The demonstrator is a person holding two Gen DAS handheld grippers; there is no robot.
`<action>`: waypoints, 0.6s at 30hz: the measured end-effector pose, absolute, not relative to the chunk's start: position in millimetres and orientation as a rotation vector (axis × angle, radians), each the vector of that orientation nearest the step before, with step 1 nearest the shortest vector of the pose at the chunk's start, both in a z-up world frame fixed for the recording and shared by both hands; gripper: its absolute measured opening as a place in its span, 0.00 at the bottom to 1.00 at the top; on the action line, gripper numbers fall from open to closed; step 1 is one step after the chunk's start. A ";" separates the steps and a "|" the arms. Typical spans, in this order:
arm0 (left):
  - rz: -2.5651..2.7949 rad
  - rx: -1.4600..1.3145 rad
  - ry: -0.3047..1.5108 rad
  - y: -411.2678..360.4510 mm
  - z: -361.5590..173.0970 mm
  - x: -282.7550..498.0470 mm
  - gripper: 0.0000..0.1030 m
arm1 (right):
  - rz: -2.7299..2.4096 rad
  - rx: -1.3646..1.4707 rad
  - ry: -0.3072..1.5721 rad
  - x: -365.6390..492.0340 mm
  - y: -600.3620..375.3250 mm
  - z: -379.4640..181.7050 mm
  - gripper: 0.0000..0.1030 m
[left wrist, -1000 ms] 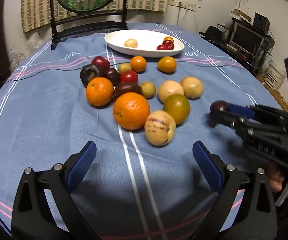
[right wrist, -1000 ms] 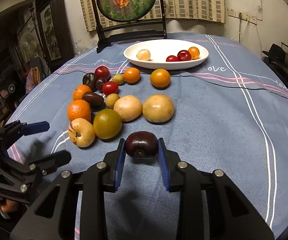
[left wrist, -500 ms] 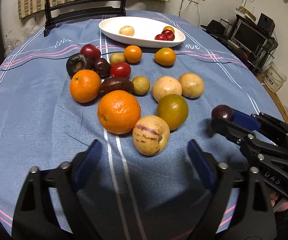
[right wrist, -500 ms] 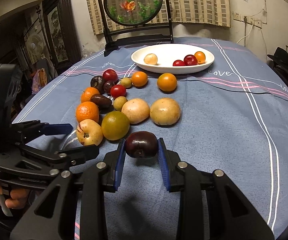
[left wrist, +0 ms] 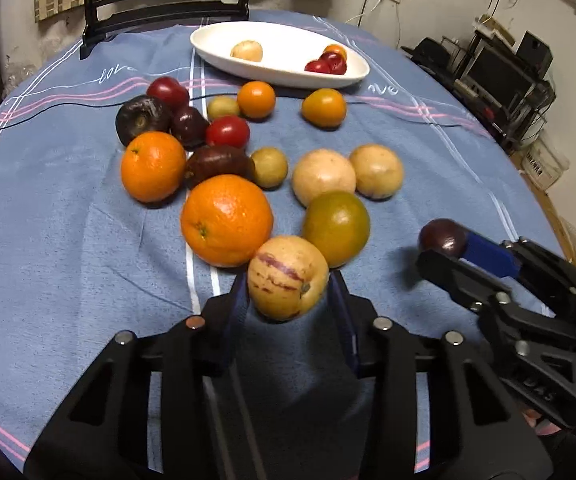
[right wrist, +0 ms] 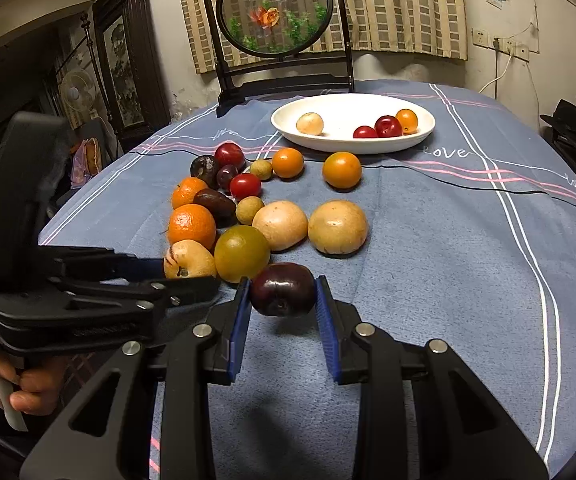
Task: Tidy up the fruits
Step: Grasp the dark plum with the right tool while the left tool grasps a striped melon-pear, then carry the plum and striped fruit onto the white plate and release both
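Striped yellow fruit [left wrist: 287,277] pinched in the left gripper [left wrist: 288,300], dark plum [right wrist: 282,289] pinched in the right gripper [right wrist: 282,312], white plate [right wrist: 424,136] far ahead on the worktop [right wrist: 448,260]

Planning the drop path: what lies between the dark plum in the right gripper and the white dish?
In the right wrist view, two pale round fruits and an orange fruit lie between the plum and dish.

Oranges, plums and pale fruits [left wrist: 224,220] cluster on the blue cloth, four more lying in the white dish [left wrist: 216,46].
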State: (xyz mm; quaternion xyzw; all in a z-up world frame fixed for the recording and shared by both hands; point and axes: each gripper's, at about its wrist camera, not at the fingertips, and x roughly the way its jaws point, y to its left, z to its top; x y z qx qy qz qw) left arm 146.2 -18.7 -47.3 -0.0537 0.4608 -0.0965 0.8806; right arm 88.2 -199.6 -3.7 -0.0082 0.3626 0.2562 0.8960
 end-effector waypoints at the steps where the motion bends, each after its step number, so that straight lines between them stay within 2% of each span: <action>1: -0.198 -0.104 0.959 -20.2 -47.6 146.9 0.39 | 0.532 -0.017 0.751 87.9 -199.4 -3.5 0.32; 18: -0.229 -0.106 0.863 -15.2 -36.4 131.6 0.37 | 0.529 -0.023 0.763 88.2 -197.2 -5.6 0.32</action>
